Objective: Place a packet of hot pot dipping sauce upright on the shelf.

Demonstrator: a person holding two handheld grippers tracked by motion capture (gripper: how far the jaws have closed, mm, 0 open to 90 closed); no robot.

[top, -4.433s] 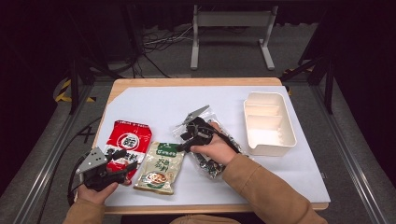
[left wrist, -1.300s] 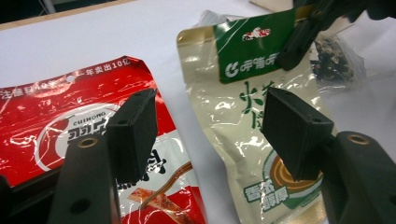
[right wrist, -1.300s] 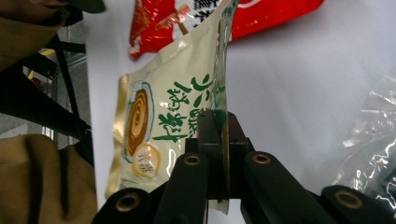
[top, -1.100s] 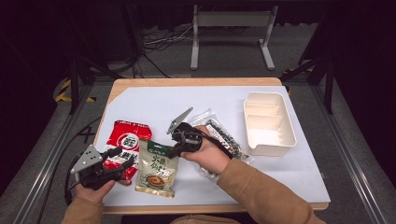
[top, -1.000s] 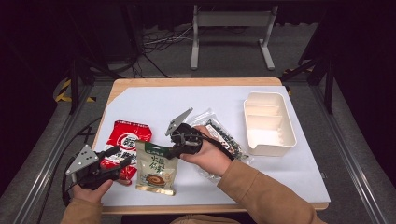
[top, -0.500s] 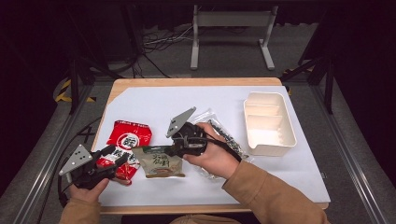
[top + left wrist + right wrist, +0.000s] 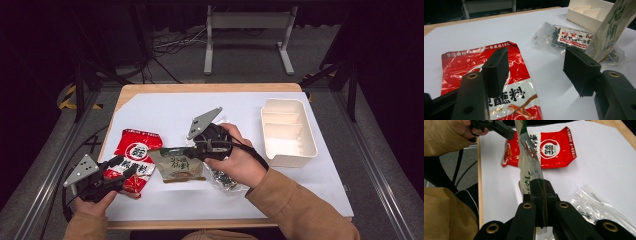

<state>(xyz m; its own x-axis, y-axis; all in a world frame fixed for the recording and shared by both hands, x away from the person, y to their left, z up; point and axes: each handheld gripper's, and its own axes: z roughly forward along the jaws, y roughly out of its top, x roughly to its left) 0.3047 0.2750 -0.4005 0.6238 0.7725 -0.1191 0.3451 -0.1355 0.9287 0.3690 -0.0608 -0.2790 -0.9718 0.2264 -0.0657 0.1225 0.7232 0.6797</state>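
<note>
A green and beige snack packet (image 7: 177, 166) hangs tilted above the white sheet, pinched at its edge by my right gripper (image 7: 189, 152). In the right gripper view the jaws are shut on the packet (image 7: 530, 167), with the right gripper (image 7: 539, 188) pressing its thin edge. A red packet (image 7: 134, 156) lies flat at the left. My left gripper (image 7: 124, 169) hovers over the packet's near end, jaws open. In the left gripper view the left gripper (image 7: 537, 67) holds nothing, and the red packet (image 7: 474, 62) lies under it.
A clear bag of dark pieces (image 7: 223, 179) lies under the right hand and appears as the clear bag (image 7: 570, 37) beyond the left jaws. A white divided tray (image 7: 289, 134) stands at the right. A white sheet (image 7: 165, 107) covers the wooden table.
My right gripper left the clear bag, closed on the green packet's edge and has raised it off the sheet. The left gripper has stayed by the red packet.
</note>
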